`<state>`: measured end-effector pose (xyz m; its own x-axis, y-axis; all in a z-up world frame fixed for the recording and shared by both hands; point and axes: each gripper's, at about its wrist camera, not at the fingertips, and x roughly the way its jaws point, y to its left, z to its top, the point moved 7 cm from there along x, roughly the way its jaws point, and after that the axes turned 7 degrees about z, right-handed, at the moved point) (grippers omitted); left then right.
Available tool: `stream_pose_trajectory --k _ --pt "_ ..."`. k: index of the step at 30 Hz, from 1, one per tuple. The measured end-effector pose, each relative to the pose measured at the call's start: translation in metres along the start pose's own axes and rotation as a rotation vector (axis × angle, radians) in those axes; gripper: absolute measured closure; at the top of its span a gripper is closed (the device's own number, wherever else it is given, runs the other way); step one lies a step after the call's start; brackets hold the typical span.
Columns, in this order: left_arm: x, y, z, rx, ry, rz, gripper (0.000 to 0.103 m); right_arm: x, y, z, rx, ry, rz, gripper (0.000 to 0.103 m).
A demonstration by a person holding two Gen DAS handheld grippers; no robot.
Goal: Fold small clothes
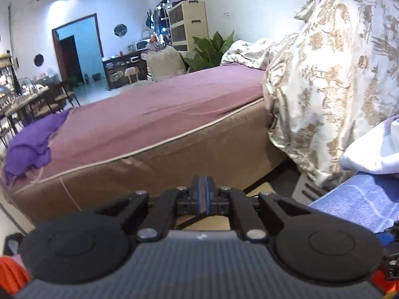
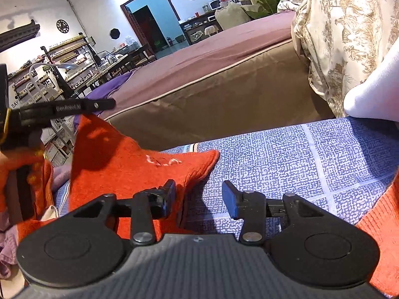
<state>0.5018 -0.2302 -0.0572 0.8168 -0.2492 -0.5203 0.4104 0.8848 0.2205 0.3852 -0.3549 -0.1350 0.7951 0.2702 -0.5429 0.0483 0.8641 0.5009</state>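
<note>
My right claw (image 2: 198,196) gapes empty over the orange garment (image 2: 129,164); my left claw (image 1: 206,194) is clenched on nothing. A shallow pinch could snag one layer, skewing the fold.

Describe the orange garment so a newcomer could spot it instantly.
In the right wrist view, find the blue patterned cloth spread in front of the bed. The orange knit garment lies at its left edge, with small pale lettering; it is the only bright orange piece there.
</note>
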Motion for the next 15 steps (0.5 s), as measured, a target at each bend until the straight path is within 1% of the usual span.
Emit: stream_pose_trajectory --k 1,2,3,4,5,6,7,8,9,10,11,12,13,14,15 --pt "0.001 0.004 0.002 -0.005 0.018 0.011 0.097 0.002 0.000 -0.001 0.014 -0.001 0.010 0.029" --pt "0.002 0.009 0.001 -0.018 0.029 0.027 0.089 0.004 0.001 -0.002 0.031 -0.001 0.018 0.029" --pt "0.003 0.012 0.000 -0.025 0.042 0.026 0.078 0.005 0.002 -0.001 0.049 -0.009 0.023 0.029" --pt "0.003 0.013 -0.003 -0.030 0.047 -0.002 0.051 0.005 0.002 0.000 0.066 -0.026 0.027 0.029" --pt "0.001 0.016 -0.008 -0.044 0.048 -0.016 0.044 0.007 0.002 0.000 0.078 -0.028 0.024 0.027" --pt "0.000 0.018 -0.013 -0.052 0.061 -0.016 0.044 0.011 -0.001 0.000 0.090 -0.014 0.010 0.026" --pt "-0.002 0.019 -0.022 -0.050 0.089 -0.036 0.044 0.015 -0.001 -0.001 0.105 0.007 0.006 0.025" --pt "-0.006 0.022 -0.035 -0.055 0.106 -0.059 0.044 0.019 0.000 -0.004 0.121 0.026 0.028 0.025" --pt "-0.008 0.024 -0.046 -0.059 0.126 -0.067 0.043 0.023 0.002 -0.006 0.136 0.048 0.072 0.027" --pt "-0.011 0.026 -0.060 -0.060 0.157 -0.082 0.042 0.026 0.004 -0.009 0.137 0.067 0.098 0.066" --pt "-0.015 0.029 -0.074 -0.060 0.178 -0.100 0.042 0.027 0.004 -0.010 0.117 0.076 0.076 0.094" --pt "-0.020 0.034 -0.087 -0.057 0.186 -0.092 0.042 0.025 0.005 -0.008 0.068 0.069 0.021 0.094" --pt "-0.024 0.036 -0.096 -0.050 0.195 -0.079 0.041 0.018 0.006 -0.004 0.004 0.035 -0.044 0.094" --pt "-0.028 0.038 -0.106 -0.042 0.215 -0.083 0.039 0.013 0.007 0.001 -0.049 0.009 -0.083 0.090" --pt "-0.034 0.038 -0.115 -0.034 0.226 -0.095 0.039 0.013 0.013 0.003 -0.118 0.020 -0.079 0.079"
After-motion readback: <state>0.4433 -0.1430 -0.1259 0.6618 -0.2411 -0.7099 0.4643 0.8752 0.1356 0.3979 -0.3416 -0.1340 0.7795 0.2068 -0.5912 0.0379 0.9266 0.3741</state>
